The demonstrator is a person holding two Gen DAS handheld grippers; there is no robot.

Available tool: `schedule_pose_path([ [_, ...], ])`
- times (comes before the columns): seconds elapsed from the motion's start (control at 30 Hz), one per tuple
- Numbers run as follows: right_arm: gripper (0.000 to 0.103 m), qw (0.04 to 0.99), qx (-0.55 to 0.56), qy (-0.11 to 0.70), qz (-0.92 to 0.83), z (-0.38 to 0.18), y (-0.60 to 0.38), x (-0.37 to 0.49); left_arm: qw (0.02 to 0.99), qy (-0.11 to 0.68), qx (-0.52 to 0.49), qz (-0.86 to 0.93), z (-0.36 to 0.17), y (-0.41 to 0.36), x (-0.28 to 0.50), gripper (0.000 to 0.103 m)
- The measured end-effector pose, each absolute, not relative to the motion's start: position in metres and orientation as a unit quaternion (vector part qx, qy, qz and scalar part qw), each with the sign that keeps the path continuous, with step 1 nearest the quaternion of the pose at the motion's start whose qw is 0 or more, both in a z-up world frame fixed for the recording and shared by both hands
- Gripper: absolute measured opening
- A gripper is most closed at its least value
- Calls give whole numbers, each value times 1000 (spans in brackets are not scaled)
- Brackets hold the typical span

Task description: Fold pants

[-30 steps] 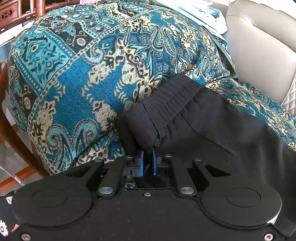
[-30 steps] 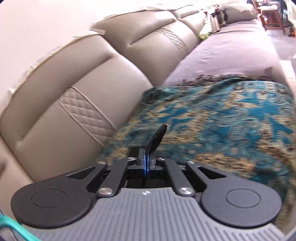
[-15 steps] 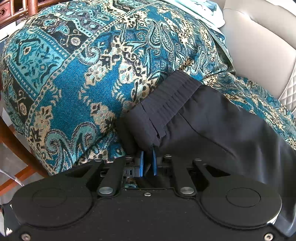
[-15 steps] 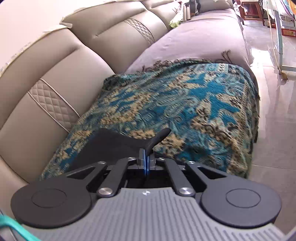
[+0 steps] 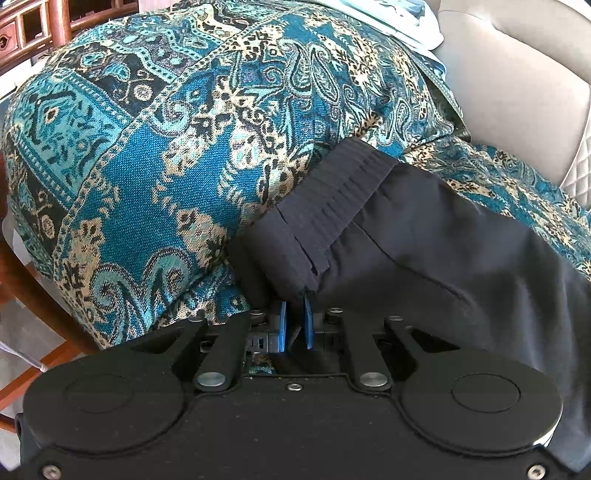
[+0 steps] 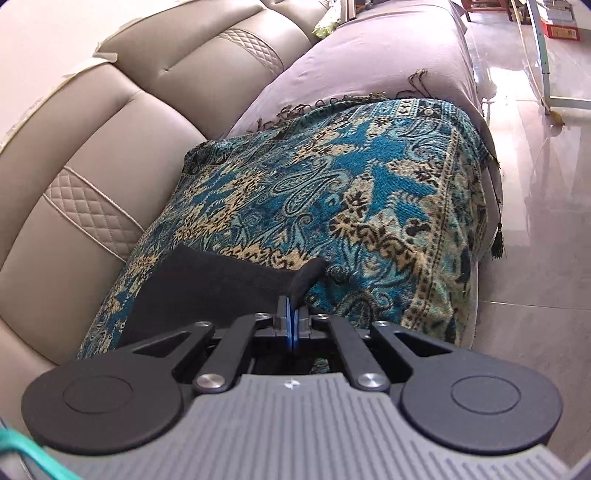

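Observation:
Black pants (image 5: 436,236) lie on a blue patterned throw (image 5: 155,155) over a sofa. In the left wrist view their ribbed elastic waistband (image 5: 332,195) runs up from my left gripper (image 5: 294,314), which is shut on the waistband's near corner, blue pads pinching the cloth. In the right wrist view my right gripper (image 6: 291,314) is shut on the black fabric at the other end of the pants (image 6: 207,284), whose edge lies flat on the throw (image 6: 369,192); a small flap sticks up past the pads.
Beige leather sofa backrest (image 6: 110,122) runs along the left, a mauve seat cover (image 6: 369,62) beyond the throw. Glossy tiled floor (image 6: 546,229) drops off at the right. Wooden furniture (image 5: 33,26) and light cloths (image 5: 399,14) sit behind the throw in the left view.
The right gripper swung and sank toward the seat, carrying the pants end; more black fabric now lies flat on the throw. The left gripper kept its hold and place.

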State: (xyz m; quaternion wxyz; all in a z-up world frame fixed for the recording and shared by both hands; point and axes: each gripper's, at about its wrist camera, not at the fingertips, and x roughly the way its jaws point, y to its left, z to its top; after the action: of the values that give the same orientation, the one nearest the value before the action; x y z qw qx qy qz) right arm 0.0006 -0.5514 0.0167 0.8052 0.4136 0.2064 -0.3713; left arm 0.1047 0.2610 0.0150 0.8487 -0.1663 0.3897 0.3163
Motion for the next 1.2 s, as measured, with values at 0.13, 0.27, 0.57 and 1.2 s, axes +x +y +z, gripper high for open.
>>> schedule_pose_path([
  [0.13, 15, 805, 416, 215, -363, 15, -557, -3, 849, 390, -165, 316, 16, 261, 104, 12],
  [0.27, 34, 796, 422, 209, -380, 14, -560, -11, 850, 388, -161, 317, 15, 260, 104, 12],
  [0.57, 41, 780, 444, 227, -379, 5, -563, -25, 852, 388, -153, 318, 16, 258, 104, 12],
  [1.2, 51, 825, 378, 245, -340, 11, -550, 11, 855, 383, -140, 319, 15, 258, 104, 12],
])
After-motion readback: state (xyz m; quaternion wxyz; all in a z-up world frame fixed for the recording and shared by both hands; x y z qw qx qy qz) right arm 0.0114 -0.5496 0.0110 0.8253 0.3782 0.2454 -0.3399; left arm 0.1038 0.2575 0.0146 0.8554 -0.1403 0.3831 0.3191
